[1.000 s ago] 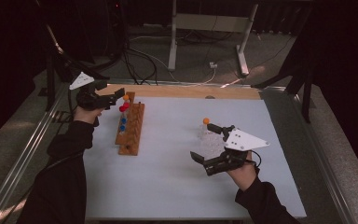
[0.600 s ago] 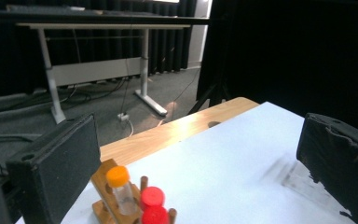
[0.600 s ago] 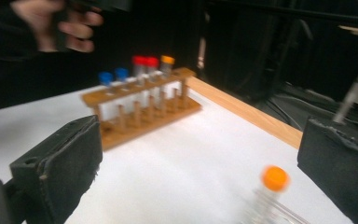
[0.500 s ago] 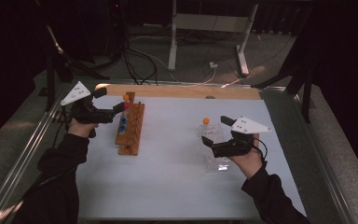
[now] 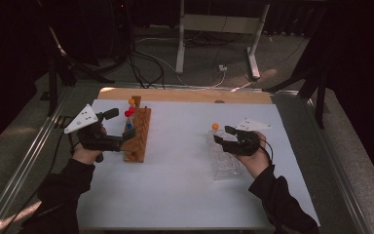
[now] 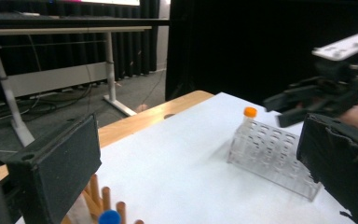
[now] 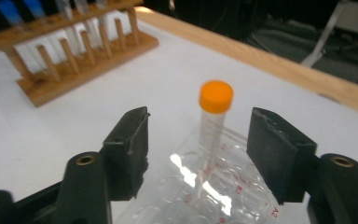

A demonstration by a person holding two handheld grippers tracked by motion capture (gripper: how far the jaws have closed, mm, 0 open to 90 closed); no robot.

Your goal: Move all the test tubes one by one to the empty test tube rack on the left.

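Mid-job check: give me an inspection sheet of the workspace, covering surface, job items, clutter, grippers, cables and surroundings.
Surface: white table, wooden strip along its far edge.
Job's things: orange-capped tube upright in the clear rack; wooden rack holds red-, blue- and orange-capped tubes.
Clutter: nothing seen.
Grippers: left hand-held gripper open beside the wooden rack; right hand-held gripper, jaws just closing, pads either side of the tube, not touching.
Cables: several on the floor beyond the table.
Surroundings: dark curtains, desk frame.

Left gripper (image 5: 119, 124) jaws wide apart; right gripper (image 5: 222, 135) half-closing, jaws clasping nothing
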